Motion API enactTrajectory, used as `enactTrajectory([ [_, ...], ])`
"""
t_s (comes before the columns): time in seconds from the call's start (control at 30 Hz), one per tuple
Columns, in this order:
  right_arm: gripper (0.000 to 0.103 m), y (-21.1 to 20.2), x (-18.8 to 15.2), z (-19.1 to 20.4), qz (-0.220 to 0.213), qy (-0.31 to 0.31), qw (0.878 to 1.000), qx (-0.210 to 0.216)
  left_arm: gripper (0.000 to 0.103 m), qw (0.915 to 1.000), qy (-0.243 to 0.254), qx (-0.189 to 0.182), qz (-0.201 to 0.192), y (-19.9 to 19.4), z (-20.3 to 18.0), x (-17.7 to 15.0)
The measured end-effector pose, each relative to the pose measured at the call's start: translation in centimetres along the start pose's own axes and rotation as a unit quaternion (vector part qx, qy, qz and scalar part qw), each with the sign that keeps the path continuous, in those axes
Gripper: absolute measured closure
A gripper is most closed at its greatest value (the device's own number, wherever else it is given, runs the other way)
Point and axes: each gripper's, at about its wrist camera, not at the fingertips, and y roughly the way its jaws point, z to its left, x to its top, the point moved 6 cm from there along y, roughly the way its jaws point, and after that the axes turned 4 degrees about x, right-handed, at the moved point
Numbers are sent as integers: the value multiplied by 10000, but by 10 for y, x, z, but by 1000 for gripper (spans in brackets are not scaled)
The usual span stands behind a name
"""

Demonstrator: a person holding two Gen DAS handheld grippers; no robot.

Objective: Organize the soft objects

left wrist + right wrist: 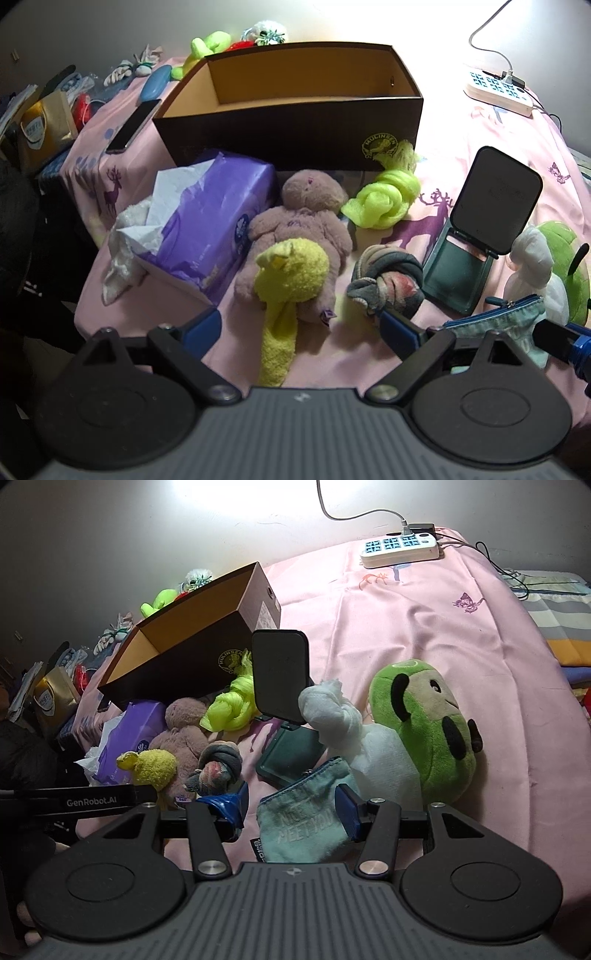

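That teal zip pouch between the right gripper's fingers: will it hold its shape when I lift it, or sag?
The teal pouch looks like thin fabric, lying flat and creased, so it will probably droop either side of the right gripper. It seems nearly empty, so likely light. The cloth should grip well on the blue pads, though the open jaws have not closed on it yet.

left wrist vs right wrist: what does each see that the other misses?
Left wrist only: the dark phone lying left of the box, the blue case behind it, and the box's empty interior.

Right wrist only: the green panda plush's face, the "NICE TO MEET YOU" print on the teal pouch between the open right gripper, and striped bedding at far right.

Both: brown box, purple tissue pack, pink plush, yellow plush, neon yarn, power strip.
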Motion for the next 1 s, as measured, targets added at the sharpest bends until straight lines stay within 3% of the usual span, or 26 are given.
enactTrajectory([
  [0.4,67,4,-15,-59,397,637,9969,-233,10,9975,368,-592,63,-7,-37,-22],
  [0.5,67,16,-16,-67,571,887,9943,-136,10,9970,404,-643,155,-4,-41,-25],
  [0.63,67,35,-5,-79,522,961,9935,-320,10,9970,398,-641,187,-1,-36,-26],
  [0.73,67,50,6,-84,537,1128,9920,-206,10,9968,419,-658,177,-1,-31,-25],
  [0.9,68,42,24,-89,108,845,9944,-630,10,9964,454,-717,28,-3,-23,-14],
  [1.0,68,36,27,-95,-70,463,9928,-1101,10,9954,498,-819,-74,-4,-24,-6],
])
